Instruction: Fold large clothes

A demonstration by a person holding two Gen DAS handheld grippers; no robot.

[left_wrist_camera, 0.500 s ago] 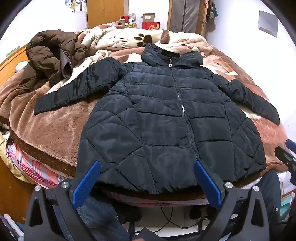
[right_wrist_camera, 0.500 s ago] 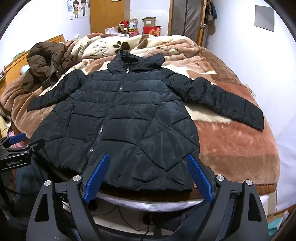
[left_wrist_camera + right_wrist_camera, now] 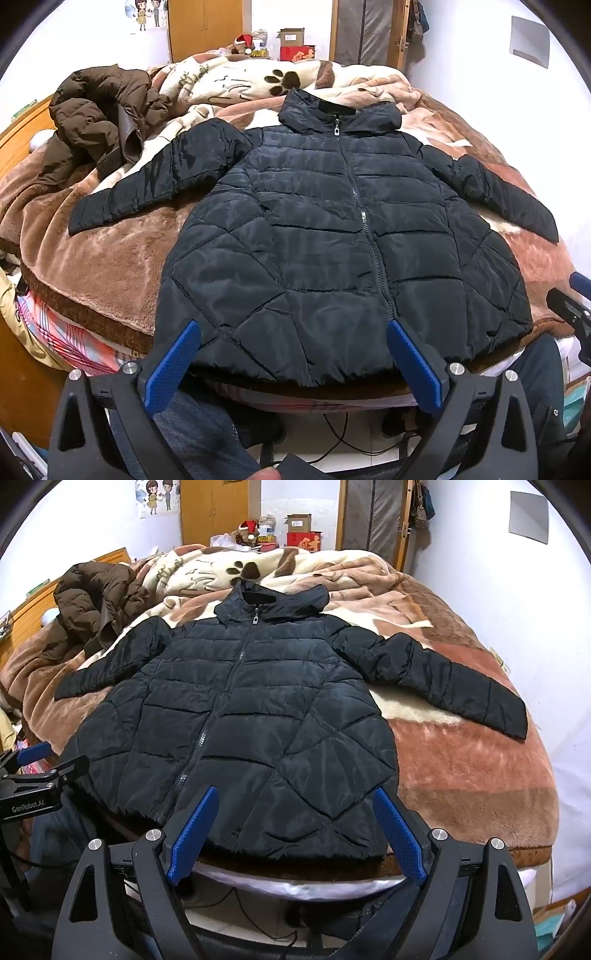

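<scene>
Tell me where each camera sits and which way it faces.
Left wrist: on the left gripper at the bed's foot, facing the black jacket; open fingers and jeans show.
Right wrist: on the right gripper, further right, same heading; open fingers show.
Shared: jacket, brown coat, blanket; each glimpses the other gripper.

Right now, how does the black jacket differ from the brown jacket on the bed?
The black jacket lies spread flat, front up, sleeves out to both sides; the brown jacket sits crumpled in a heap. The black jacket is zipped shut with its collar showing; the brown jacket's front cannot be made out. The black jacket's hem reaches the near edge of the bed, while the brown jacket lies farther back on the left. Both are puffy quilted coats resting on the blanket.
</scene>
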